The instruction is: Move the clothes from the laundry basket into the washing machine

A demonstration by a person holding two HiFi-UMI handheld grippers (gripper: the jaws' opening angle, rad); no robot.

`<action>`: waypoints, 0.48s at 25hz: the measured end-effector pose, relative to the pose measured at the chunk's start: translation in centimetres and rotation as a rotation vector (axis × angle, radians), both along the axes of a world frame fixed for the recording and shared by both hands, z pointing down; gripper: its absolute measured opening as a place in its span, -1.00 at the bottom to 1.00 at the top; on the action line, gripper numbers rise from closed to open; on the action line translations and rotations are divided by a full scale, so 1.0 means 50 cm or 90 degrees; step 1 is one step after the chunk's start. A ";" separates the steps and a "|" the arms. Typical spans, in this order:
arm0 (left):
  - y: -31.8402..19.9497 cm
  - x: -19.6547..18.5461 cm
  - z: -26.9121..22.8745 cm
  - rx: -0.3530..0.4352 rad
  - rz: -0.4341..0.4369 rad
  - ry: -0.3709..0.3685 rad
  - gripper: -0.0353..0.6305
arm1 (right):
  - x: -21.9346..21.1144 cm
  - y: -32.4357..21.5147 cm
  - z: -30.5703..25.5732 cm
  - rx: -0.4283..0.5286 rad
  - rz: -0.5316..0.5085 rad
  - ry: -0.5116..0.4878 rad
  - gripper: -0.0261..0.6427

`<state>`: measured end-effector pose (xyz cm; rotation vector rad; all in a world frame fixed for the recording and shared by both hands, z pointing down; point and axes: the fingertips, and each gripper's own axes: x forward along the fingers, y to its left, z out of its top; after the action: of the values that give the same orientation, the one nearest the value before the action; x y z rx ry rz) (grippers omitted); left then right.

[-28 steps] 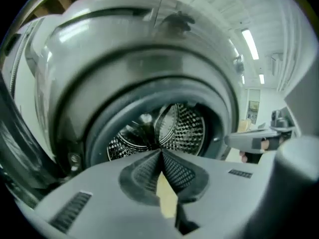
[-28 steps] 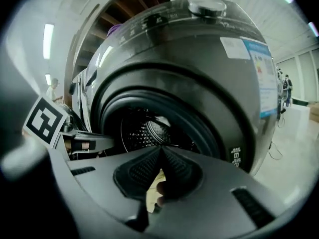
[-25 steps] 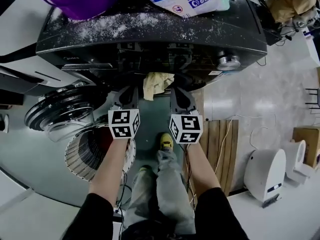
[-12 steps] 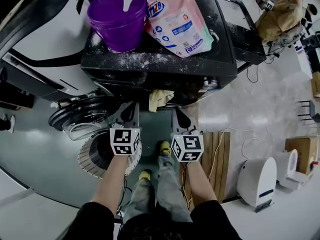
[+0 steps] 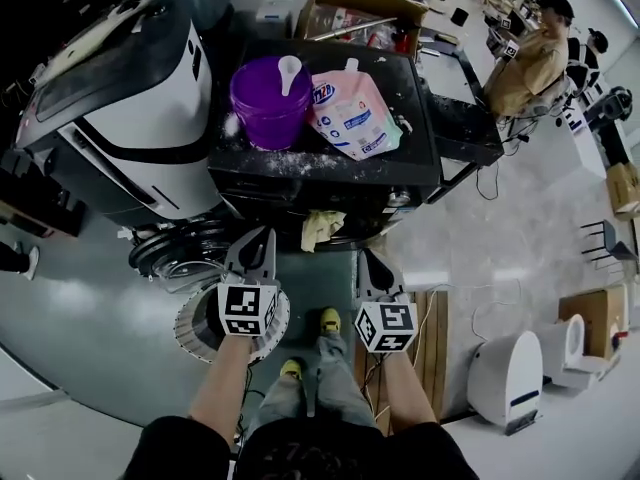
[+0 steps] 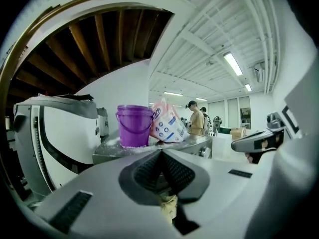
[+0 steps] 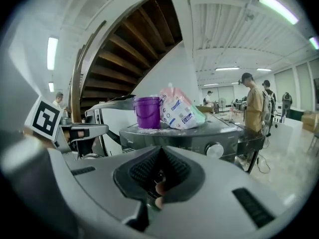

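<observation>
The pale yellow soft cloth (image 5: pixel 320 230) hangs limp from the mouth of the dark grey washing machine (image 5: pixel 425 143); light and floppy, best pinched at a thick fold. Left tool (image 5: pixel 262 240) and right tool (image 5: pixel 368 264) are both closed tight, empty, clear of it

I hold two grippers, the left gripper (image 5: pixel 262 236) and the right gripper (image 5: pixel 368 258). Ahead I count one washing machine (image 5: pixel 410 163), topped by one purple bucket (image 5: pixel 268 103) on the left and one detergent pouch (image 5: pixel 352 118) on the right, with one yellow cloth (image 5: pixel 320 228) at its front and one laundry basket (image 5: pixel 192 313) near left. Far right stand two people: a person in tan (image 5: pixel 525 58) and a second person (image 5: pixel 592 46).
</observation>
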<state>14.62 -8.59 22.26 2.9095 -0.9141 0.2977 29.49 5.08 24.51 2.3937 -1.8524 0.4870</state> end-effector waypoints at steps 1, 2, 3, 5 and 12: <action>0.002 -0.008 -0.021 0.006 0.000 0.003 -0.86 | -0.001 0.007 -0.017 0.003 0.009 -0.001 -0.91; 0.007 -0.018 -0.038 0.010 0.001 0.005 -0.86 | -0.004 0.015 -0.033 0.006 0.018 -0.002 -0.91; 0.015 -0.028 -0.054 0.014 0.003 0.006 -0.86 | -0.008 0.025 -0.050 0.007 0.025 -0.002 -0.91; 0.032 -0.053 -0.085 0.022 0.006 0.002 -0.86 | -0.020 0.045 -0.085 0.007 0.035 0.001 -0.91; 0.048 -0.132 -0.168 0.039 0.002 -0.003 -0.86 | -0.040 0.087 -0.193 0.035 0.060 -0.005 -0.91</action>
<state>8.04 -6.18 13.85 2.9668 -0.9354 0.2823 27.50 9.41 14.85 2.5271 -1.7855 0.4581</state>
